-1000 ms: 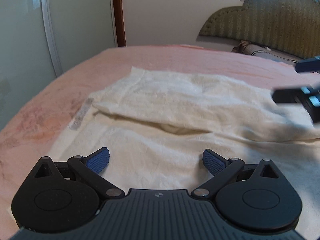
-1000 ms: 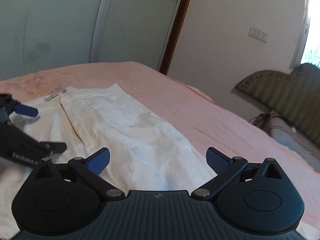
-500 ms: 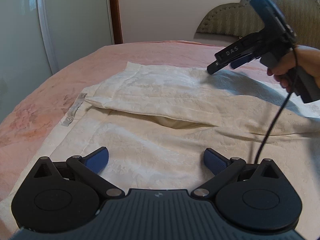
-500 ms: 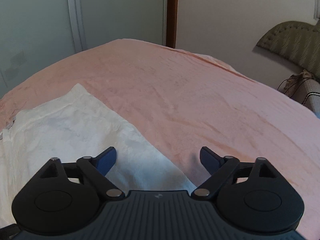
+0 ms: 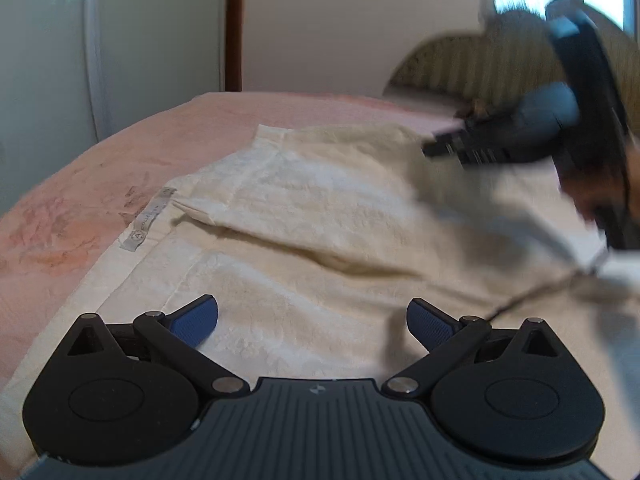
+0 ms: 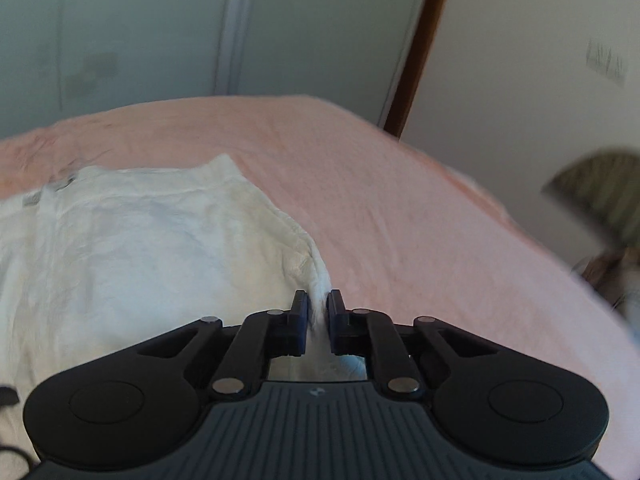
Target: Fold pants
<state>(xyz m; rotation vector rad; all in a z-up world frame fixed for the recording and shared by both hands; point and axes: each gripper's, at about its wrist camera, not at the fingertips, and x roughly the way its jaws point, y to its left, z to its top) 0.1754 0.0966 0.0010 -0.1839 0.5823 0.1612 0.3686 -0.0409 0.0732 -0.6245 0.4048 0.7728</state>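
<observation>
Both tongs over the bed; right gripper (image 6: 318,312), wide half a second ago, has just been closing and now pinches the far edge of the cream pants (image 6: 140,248), a ridge of cloth between its pads; left gripper (image 5: 312,320) unchanged, jaws wide, nothing between them, pants lying flat just beyond its fingertips; pants spread on the pink bedsheet (image 6: 400,208), label (image 5: 148,220) at their left edge; pale wardrobe doors (image 6: 140,32) and padded headboard (image 5: 460,64) behind.
</observation>
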